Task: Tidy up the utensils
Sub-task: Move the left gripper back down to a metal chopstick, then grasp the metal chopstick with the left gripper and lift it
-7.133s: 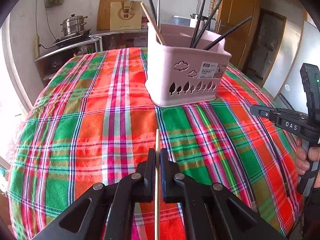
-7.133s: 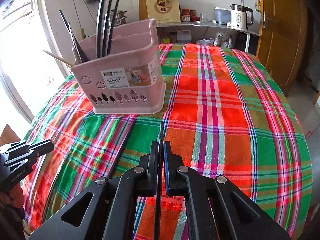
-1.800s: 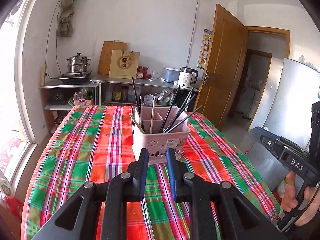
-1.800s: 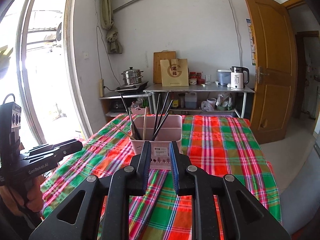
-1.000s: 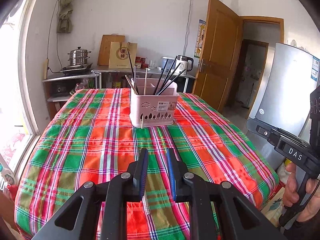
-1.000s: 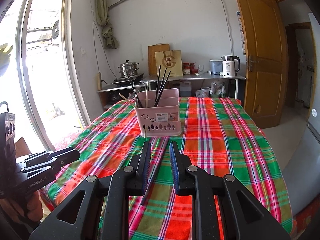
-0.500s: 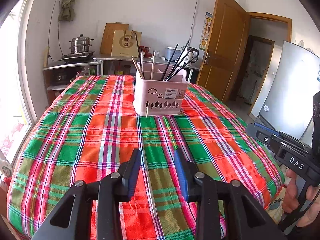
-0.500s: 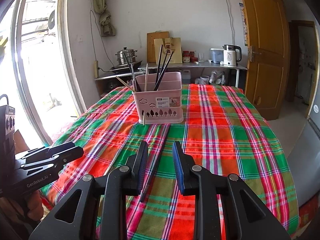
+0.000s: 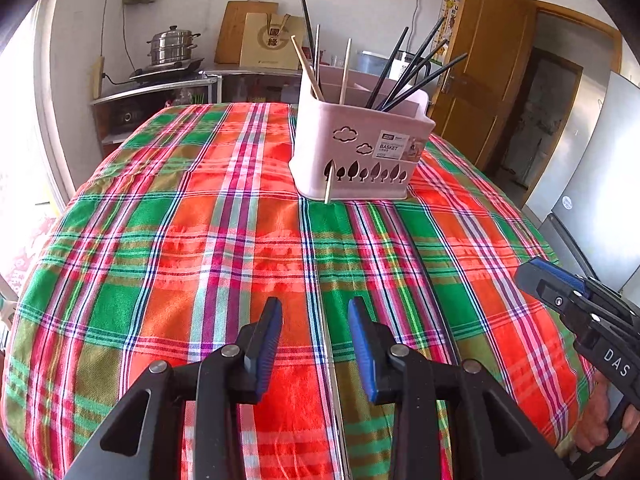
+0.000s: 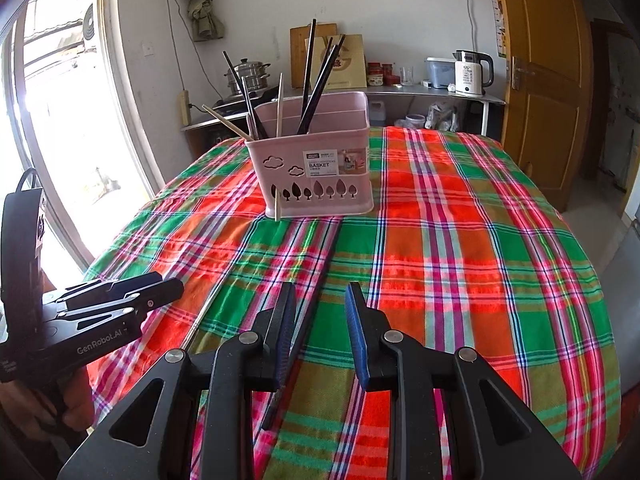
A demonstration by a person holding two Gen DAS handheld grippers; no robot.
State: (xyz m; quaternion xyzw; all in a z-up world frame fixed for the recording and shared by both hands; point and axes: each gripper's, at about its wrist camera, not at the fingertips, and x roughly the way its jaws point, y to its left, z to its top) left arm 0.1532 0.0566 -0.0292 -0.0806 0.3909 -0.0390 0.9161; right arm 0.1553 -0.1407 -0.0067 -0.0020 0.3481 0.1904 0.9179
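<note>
A pink utensil basket (image 9: 360, 148) (image 10: 316, 168) stands on the plaid tablecloth, holding several black and wooden chopsticks; one wooden chopstick pokes out through a cutout (image 9: 329, 184). A thin metal chopstick (image 9: 326, 320) lies on the cloth, running between the open jaws of my left gripper (image 9: 316, 316). A dark chopstick (image 10: 320, 276) lies on the cloth; its near end passes under the left finger of my open right gripper (image 10: 320, 300). Each gripper shows in the other's view, the right (image 9: 576, 304) and the left (image 10: 120, 292).
The plaid tablecloth (image 9: 160, 260) covers the whole table and drops at its edges. Behind the table, a shelf with a steel pot (image 9: 170, 46), a paper bag (image 9: 272, 40) and a kettle (image 10: 472, 72). A wooden door (image 10: 544, 80) at right, a window at left.
Both grippers came down and forward toward the table and opened wider. The chopsticks on the cloth now lie at their jaws.
</note>
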